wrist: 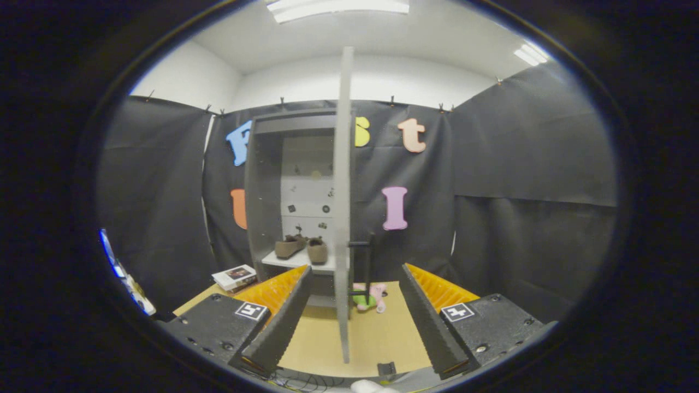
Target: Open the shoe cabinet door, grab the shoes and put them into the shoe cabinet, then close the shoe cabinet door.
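The claw [355, 316] is spread wide and pinches nothing. The door [343, 218] stands edge-on between its fingers, upright, swung fully open, handle [365, 259] on its right face. Beyond, the cabinet [262, 191] holds both shoes [302, 248] on its shelf (closing likely remains). A book [235, 277] lies near the table's [371, 333] far left corner.

Shoe cabinet [262, 185]: grey, upright, door [344, 218] swung open, seen edge-on, dark bar handle [365, 256] on its right face; two brown shoes [301, 248] side by side on white shelf [297, 261] inside
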Available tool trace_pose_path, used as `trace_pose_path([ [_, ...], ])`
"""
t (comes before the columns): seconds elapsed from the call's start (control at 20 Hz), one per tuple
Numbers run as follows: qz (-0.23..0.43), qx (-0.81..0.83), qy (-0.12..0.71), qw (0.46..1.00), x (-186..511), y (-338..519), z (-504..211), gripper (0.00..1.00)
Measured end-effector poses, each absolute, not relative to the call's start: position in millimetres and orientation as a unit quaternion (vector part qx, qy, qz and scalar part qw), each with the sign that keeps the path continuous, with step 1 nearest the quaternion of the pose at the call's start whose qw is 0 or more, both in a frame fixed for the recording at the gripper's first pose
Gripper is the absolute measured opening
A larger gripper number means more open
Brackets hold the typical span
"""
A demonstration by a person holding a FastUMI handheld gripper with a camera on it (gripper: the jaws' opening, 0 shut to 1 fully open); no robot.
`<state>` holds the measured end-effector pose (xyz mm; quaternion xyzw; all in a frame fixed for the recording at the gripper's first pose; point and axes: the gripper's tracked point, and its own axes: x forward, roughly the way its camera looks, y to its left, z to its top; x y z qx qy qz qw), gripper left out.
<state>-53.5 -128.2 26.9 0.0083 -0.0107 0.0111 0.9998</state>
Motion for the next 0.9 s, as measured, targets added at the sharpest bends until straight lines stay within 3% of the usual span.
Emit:
trace_pose_path([
  [0.2, -0.001, 0.012, 0.002, 1.0, -19.2, -182.7, 16.1, 1.0],
  [0.35, 0.033, 0.028, 0.019, 0.999, 10.1, -195.6, 9.3, 1.0],
  [0.7, 0.13, 0.03, 0.037, 0.99, 55.0, -171.0, 4.1, 1.0],
  [0.9, 0.143, 0.019, 0.042, 0.989, 57.4, -163.5, 3.5, 0.98],
])
